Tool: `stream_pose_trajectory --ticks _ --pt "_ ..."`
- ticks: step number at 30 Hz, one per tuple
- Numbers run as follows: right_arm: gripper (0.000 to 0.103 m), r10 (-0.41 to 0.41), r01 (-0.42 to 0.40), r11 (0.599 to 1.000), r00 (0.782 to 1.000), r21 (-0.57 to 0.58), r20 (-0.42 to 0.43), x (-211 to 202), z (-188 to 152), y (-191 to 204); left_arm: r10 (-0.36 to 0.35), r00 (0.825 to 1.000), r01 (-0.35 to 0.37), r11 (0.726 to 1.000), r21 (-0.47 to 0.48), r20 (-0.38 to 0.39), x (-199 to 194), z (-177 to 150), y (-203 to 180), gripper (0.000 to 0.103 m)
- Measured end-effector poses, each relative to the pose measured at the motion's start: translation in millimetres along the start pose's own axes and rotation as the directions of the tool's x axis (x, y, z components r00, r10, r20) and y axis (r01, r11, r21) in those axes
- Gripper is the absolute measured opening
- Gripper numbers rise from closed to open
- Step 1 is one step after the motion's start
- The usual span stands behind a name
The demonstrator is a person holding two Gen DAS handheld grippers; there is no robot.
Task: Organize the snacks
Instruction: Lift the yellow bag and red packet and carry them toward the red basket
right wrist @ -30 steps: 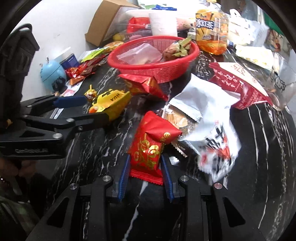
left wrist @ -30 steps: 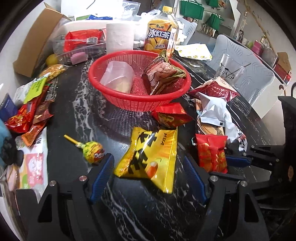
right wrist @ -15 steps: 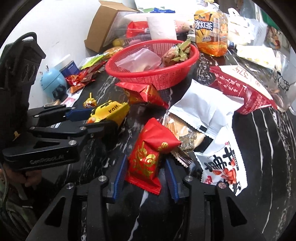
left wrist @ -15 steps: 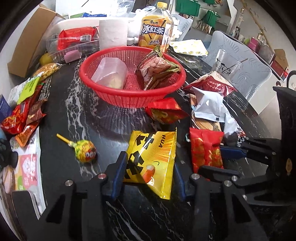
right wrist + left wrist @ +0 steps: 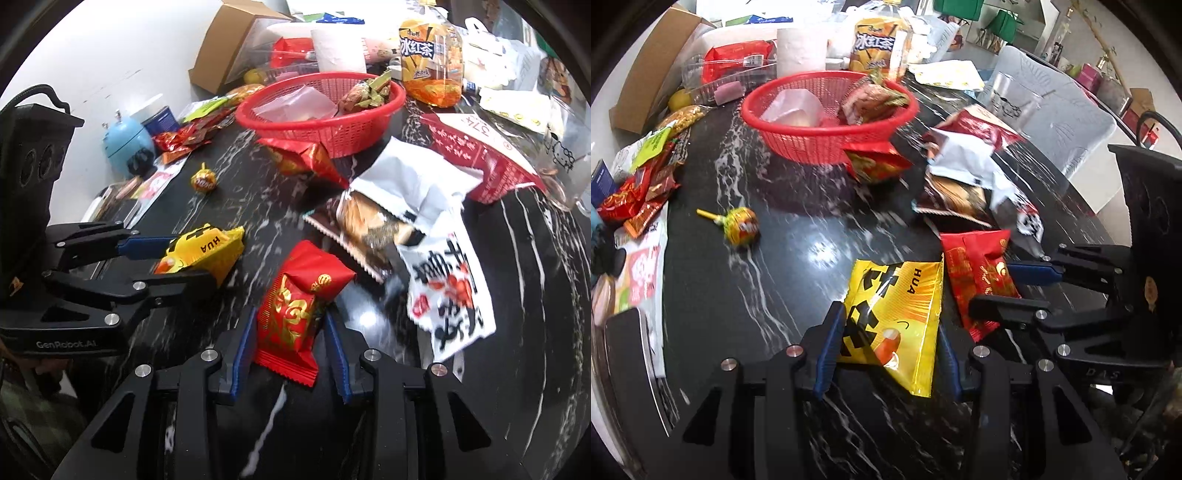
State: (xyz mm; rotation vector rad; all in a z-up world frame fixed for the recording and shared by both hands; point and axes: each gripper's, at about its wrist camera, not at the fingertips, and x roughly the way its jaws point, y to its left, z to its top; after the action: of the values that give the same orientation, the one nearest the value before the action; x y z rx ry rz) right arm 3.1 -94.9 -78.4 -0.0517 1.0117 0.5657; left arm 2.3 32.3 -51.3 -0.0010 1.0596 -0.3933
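**Two packets gripped, basket ahead: carry them over cleanly**

The dark marbled table [image 5: 701, 295] is crowded, so the route matters more than speed. The red basket [image 5: 827, 147] sits toward the far side of it, already holding a clear bag and some wrapped snacks, with a tea bottle [image 5: 875, 48] and a paper roll [image 5: 801, 48] just behind. My reading is that both packets are meant for that basket.

A red pouch [image 5: 875, 166] leans against the basket's near wall, and a heap of torn white and red wrappers [image 5: 417, 184] lies to its right. Both packets should be lifted well clear of the table first, so neither drags that litter along.

The left gripper [image 5: 886, 343] has its jaws closed on the lower end of the yellow packet [image 5: 897, 306], the blue pads pressing both side edges; the packet's far end sticks out ahead. The right gripper [image 5: 291, 343] holds the red packet [image 5: 295, 306] the same way, by its bottom end, and its jaws are closing a touch further on it. The two packets are side by side, nearly touching, so the hands should spread a little on the way.

Both bags are puffy and slippery, I'd judge, and held near one end they may swing. Keep them steady, bring each over the rim, and release low inside. The lollipop [image 5: 740, 230] lies off to the left, out of the path
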Motion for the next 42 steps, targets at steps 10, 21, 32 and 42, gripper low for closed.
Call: stream_pose_trajectory --ticks 10,21,32,42 --pt "0.037 0.012 -0.012 1.000 1.000 -0.004 -0.014 -24 -32 -3 -0.004 1.000 0.004 1.000 0.000 -0.019 -2 -17 -23 0.046" --pt "0.053 -0.092 0.091 0.995 0.996 0.044 0.017 -31 -31 -13 0.011 1.000 -0.011 1.000 -0.008 -0.021 12 -10 -21 0.048" --pt "0.060 -0.179 0.178 0.983 0.984 0.050 0.020 -19 -24 -4 0.010 1.000 -0.010 1.000 0.009 -0.005 15 -6 -16 0.048" --pt "0.060 -0.219 0.220 0.975 0.975 -0.022 0.027 -16 -27 3 0.012 1.000 -0.012 0.999 0.044 0.011 19 -5 -21 0.069"
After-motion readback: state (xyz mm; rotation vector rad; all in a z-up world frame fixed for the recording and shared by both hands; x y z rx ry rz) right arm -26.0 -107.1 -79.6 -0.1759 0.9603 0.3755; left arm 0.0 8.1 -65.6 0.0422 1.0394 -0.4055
